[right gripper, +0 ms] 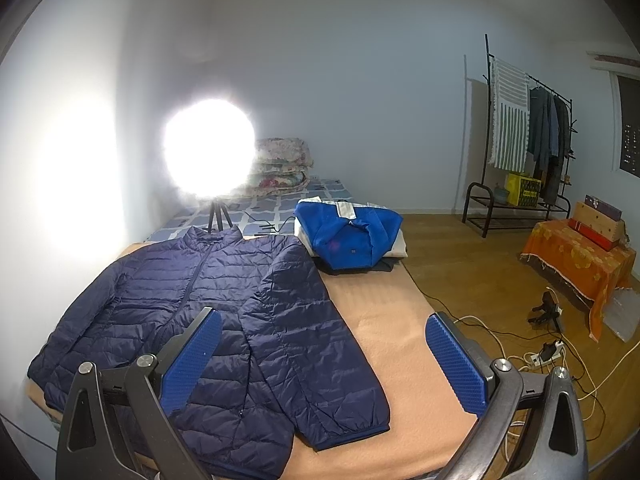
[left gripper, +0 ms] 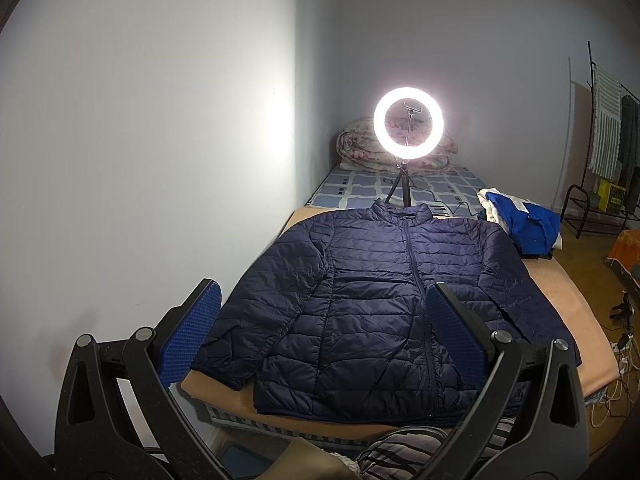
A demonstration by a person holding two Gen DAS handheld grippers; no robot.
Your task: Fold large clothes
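The navy jacket (left gripper: pixel 360 288) lies flat and face up on the bed (right gripper: pixel 400 344), zipped, collar toward the far end, both sleeves angled down along the body. The fingers of the left gripper (left gripper: pixel 320 336) stand wide apart with nothing between them, held above the near hem; the jacket's lower front fills the gap between them, with its left cuff just beyond the left finger's tip. The right gripper (right gripper: pixel 324 364) is equally wide and empty. Between its fingers lie the right sleeve (right gripper: pixel 320 344) and bare bedcover, and that sleeve's cuff sits low in the gap, close to the near edge of the bed.

The jacket looks like a thin quilted puffer: light, soft and springy, with a smooth, shiny shell that will likely slide under the pads. A pinch on the open quilting would probably catch only the top layer and let the padding squirm away. Firmer holds should be the stitched, bound edges: the cuffs, the hem, the shoulder seams and the collar. My guess is that the sleeves want folding in first, each taken near the cuff, which lies nearest each gripper. The trapped air may make folds puff back open, so each fold would need pressing flat.

Beyond the right gripper's fingers, a pile of folded clothes (right gripper: pixel 348 232) topped with bright blue sits farther up the bed, just past the jacket's right shoulder. A lit ring lamp (left gripper: pixel 408 122) stands on its tripod beyond the collar.
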